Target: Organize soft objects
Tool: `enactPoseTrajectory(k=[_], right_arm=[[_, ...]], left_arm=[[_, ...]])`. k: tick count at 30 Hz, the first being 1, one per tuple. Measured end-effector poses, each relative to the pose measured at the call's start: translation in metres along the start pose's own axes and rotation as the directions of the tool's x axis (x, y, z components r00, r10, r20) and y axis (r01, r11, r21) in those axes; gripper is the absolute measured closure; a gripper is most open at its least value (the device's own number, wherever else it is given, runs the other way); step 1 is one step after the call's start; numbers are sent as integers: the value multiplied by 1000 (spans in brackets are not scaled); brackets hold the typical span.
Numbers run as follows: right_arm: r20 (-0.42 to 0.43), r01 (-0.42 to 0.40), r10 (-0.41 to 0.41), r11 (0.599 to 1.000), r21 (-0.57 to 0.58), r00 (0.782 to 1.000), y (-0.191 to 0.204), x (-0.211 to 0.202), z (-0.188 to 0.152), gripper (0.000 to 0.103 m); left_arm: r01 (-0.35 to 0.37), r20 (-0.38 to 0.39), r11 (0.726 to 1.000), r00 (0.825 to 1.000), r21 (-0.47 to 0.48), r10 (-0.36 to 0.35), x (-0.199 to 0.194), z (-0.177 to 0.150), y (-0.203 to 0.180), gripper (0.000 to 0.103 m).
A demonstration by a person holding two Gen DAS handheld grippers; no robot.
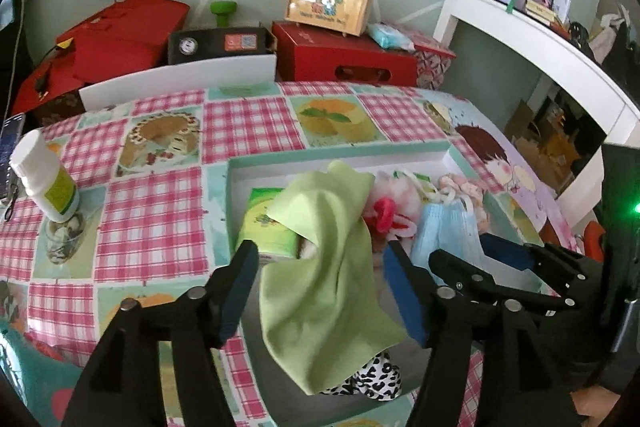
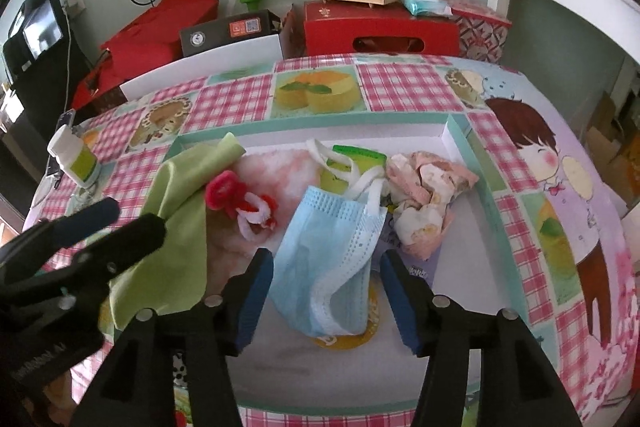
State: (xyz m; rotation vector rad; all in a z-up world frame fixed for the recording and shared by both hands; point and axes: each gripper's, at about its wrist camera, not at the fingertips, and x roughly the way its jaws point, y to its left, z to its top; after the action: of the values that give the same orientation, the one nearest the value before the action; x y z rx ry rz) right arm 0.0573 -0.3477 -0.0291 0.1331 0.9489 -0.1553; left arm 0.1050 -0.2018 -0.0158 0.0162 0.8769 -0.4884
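Green microfibre cloth [image 1: 320, 259] drapes between my left gripper's [image 1: 320, 291] parted fingers, unclamped, inside the shallow teal-rimmed white tray [image 2: 452, 131], while my right gripper [image 2: 326, 297] straddles the pale-blue pleated face mask [image 2: 332, 259], fingers apart, lined up to pinch.

We hold our left gripper [image 1: 320, 287] low with its jaws spread wide, blue pads facing each other across the gap. Our right gripper [image 2: 326, 291] sits just beside it on the right, jaws equally wide apart. Both point forward and slightly down, closing on nothing, each showing in the other's wrist view
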Motion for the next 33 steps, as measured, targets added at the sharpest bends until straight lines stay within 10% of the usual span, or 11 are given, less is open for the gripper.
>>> enactPoseTrajectory(k=[18, 33], right_arm=[[-10, 62, -62, 998, -31, 998, 3, 6, 1, 1], [-10, 67, -67, 998, -22, 998, 6, 5, 3, 0]], left_arm=[[-224, -56, 962, 974, -155, 218, 0, -10, 48, 7], [-237, -92, 956, 970, -170, 224, 1, -12, 57, 3]])
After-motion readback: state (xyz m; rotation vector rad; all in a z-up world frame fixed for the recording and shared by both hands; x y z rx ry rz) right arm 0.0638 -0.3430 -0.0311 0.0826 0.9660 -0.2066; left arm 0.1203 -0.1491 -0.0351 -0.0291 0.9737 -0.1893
